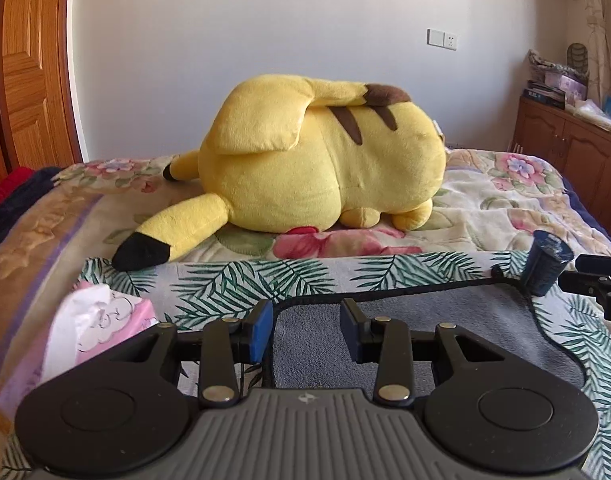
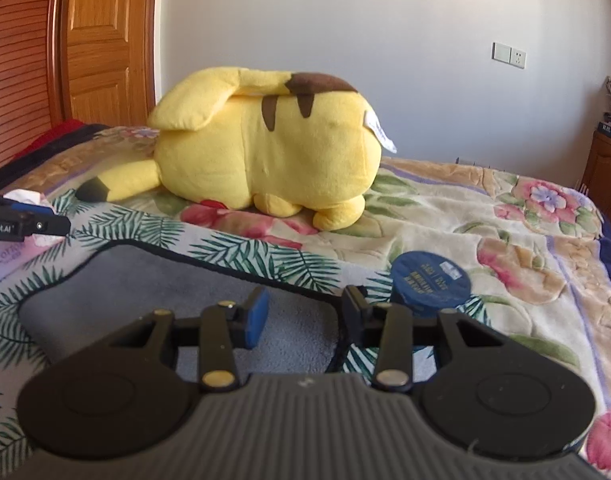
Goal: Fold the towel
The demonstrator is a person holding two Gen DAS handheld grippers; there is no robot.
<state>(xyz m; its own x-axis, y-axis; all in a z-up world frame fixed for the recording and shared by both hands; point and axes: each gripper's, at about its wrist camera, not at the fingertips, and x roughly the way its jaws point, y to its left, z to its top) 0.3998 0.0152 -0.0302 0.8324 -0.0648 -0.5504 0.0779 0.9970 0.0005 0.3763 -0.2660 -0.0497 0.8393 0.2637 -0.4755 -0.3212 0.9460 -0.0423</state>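
A grey towel with a black hem (image 1: 417,332) lies flat on a palm-leaf cloth (image 1: 233,280) on the bed; it also shows in the right wrist view (image 2: 153,284). My left gripper (image 1: 307,330) is open and empty, low over the towel's near left part, its left finger beside the hem. My right gripper (image 2: 305,316) is open and empty over the towel's near right edge. The right gripper's tip shows at the right edge of the left wrist view (image 1: 597,280); the left gripper's tip shows at the left edge of the right wrist view (image 2: 29,224).
A big yellow plush toy (image 1: 321,160) lies on the floral blanket (image 2: 505,248) behind the towel. A dark blue cup (image 2: 429,284) stands by the towel's right corner. A pink tissue pack (image 1: 93,328) lies to the left. A wooden door and a cabinet (image 1: 569,148) flank the bed.
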